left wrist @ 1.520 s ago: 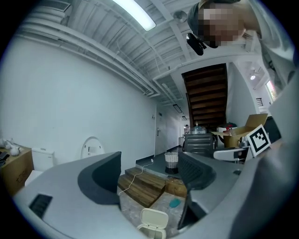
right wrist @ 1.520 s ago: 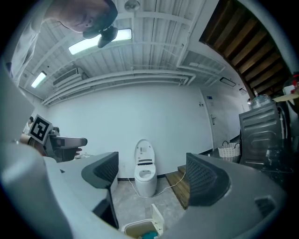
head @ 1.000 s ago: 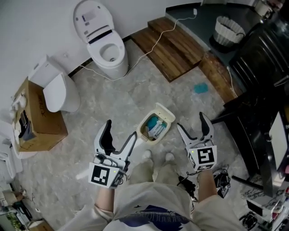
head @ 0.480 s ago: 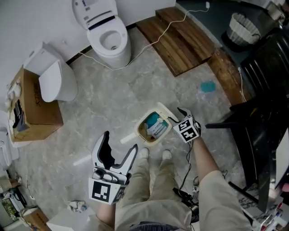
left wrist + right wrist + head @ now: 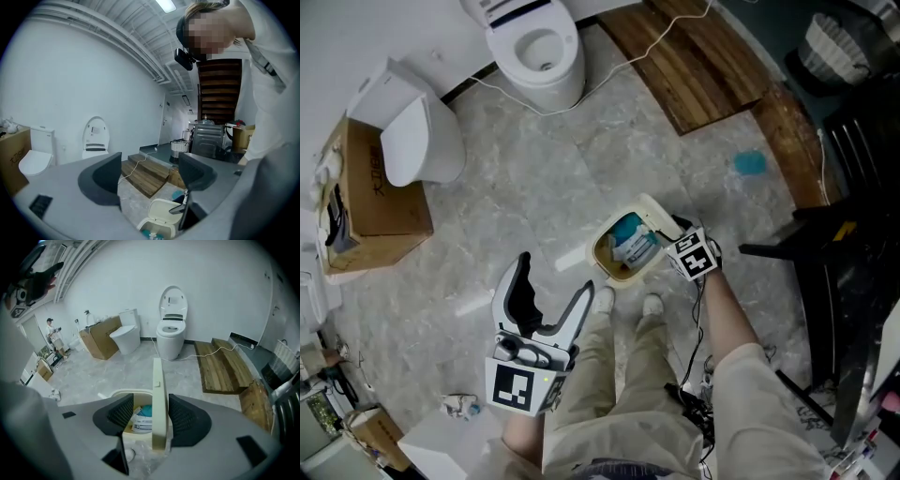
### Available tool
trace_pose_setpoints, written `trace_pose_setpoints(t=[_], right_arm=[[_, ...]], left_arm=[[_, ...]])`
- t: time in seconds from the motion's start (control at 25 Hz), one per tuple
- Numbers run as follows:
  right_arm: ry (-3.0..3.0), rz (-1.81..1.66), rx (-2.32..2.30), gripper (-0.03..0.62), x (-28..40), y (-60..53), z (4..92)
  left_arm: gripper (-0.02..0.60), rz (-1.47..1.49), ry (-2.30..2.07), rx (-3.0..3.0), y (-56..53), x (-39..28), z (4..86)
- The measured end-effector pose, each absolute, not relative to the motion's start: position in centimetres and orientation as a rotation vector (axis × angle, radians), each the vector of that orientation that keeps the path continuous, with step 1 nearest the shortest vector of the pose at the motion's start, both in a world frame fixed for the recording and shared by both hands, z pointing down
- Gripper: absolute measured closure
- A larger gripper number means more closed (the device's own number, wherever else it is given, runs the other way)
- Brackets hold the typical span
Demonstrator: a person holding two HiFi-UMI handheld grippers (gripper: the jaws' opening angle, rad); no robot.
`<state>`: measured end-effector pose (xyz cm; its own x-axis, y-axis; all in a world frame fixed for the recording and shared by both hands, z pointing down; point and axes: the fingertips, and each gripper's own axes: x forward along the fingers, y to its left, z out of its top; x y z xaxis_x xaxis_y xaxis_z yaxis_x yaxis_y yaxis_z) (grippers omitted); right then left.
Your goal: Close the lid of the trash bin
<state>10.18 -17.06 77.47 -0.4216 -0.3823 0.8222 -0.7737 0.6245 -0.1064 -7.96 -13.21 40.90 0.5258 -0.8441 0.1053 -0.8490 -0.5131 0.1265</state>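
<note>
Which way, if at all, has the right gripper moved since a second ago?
Yes: in the head view the right gripper has moved forward onto the trash bin from beside it; its jaws have just been closing and straddle the raised lid.

Right gripper (image 5: 151, 411): drops from waist height down to the small cream plastic trash bin (image 5: 614, 269)
Right jaws: have just been closing, now either side of the bin's upright cream lid (image 5: 159, 394)

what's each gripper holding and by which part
Nothing gripped yet. Jaws of the right gripper have just been closing around the edge of the upright lid, gap at one pad. The left gripper is empty.
</note>
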Motion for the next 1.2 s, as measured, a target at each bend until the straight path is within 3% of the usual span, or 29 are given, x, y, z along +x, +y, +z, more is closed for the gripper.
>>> trace_pose_setpoints(t=[0.6, 1.2], right_arm=[[-2.125, 0.709, 0.908, 0.353, 3.3, -11.6, 77.9], [-2.143, 0.803, 0.874, 0.35, -4.1, -5.4, 85.2]], left_arm=[[0.224, 0.078, -1.351, 2.691, -19.8, -7.2, 43.2], [0.224, 0.061, -1.256, 2.704, -21.2, -6.8, 50.7]])
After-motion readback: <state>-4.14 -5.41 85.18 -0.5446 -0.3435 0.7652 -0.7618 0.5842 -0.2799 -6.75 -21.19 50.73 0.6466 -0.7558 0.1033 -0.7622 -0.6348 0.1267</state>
